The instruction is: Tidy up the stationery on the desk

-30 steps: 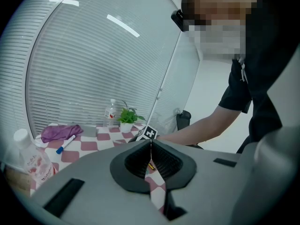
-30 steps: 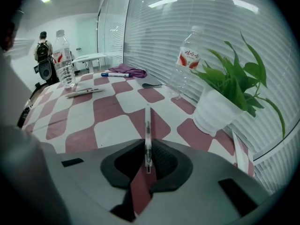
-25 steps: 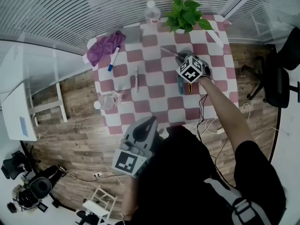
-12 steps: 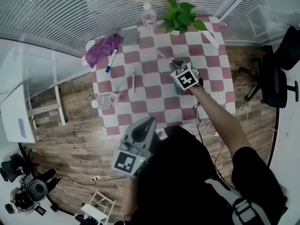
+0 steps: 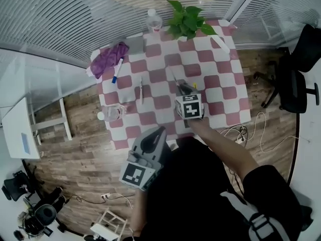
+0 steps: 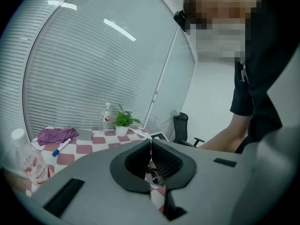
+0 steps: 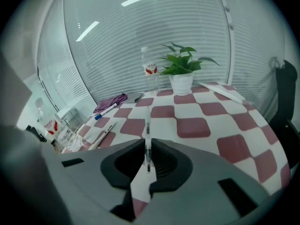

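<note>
My right gripper (image 5: 182, 91) hovers over the middle of the checkered table (image 5: 225, 92), shut on a thin clear pen (image 5: 173, 77) that sticks out ahead of the jaws. In the right gripper view the pen (image 7: 147, 134) runs straight out of my right gripper (image 7: 147, 162). A dark pencil case (image 5: 196, 88) lies partly hidden beside that gripper. Loose on the cloth are a blue-capped marker (image 5: 117, 70) and a pen (image 5: 141, 90). My left gripper (image 5: 146, 152) hangs off the table's near edge; its jaws (image 6: 151, 159) are shut with nothing between them.
A purple cloth (image 5: 107, 59) and a grey pad (image 5: 135, 45) lie at the far left corner. A water bottle (image 5: 153, 20) and a potted plant (image 5: 185, 19) stand along the far edge. A clear cup (image 5: 113, 113) stands near the left edge. An office chair (image 5: 296, 84) stands to the right.
My right gripper has drawn back from over the pencil case toward the near side of the table, rolling as it went, with the pen still in it. The left gripper has stayed put.
</note>
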Demonstrator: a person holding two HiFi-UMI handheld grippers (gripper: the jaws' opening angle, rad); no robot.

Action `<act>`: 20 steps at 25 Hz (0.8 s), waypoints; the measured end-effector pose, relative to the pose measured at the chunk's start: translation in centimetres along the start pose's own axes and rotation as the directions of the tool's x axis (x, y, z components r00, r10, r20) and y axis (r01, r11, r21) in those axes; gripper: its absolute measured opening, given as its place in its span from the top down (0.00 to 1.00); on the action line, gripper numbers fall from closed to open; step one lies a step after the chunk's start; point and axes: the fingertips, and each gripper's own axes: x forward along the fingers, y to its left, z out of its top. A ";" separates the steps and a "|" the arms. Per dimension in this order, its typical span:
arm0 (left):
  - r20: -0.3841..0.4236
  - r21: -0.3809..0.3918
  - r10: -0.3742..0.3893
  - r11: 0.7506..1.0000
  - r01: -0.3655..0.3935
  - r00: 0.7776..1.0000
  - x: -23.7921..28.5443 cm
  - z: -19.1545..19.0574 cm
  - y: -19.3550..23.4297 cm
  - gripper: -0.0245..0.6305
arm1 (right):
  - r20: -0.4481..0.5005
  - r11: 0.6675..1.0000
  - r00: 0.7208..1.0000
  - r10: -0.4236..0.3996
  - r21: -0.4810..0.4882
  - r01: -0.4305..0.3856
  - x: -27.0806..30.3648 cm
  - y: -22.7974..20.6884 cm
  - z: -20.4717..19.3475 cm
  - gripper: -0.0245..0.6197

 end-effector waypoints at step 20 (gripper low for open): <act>-0.010 0.008 0.009 1.000 -0.008 1.000 -0.6 -0.6 -0.5 0.91 | -0.096 0.960 0.989 -0.116 0.246 0.136 0.0 0.5 -7.5 0.87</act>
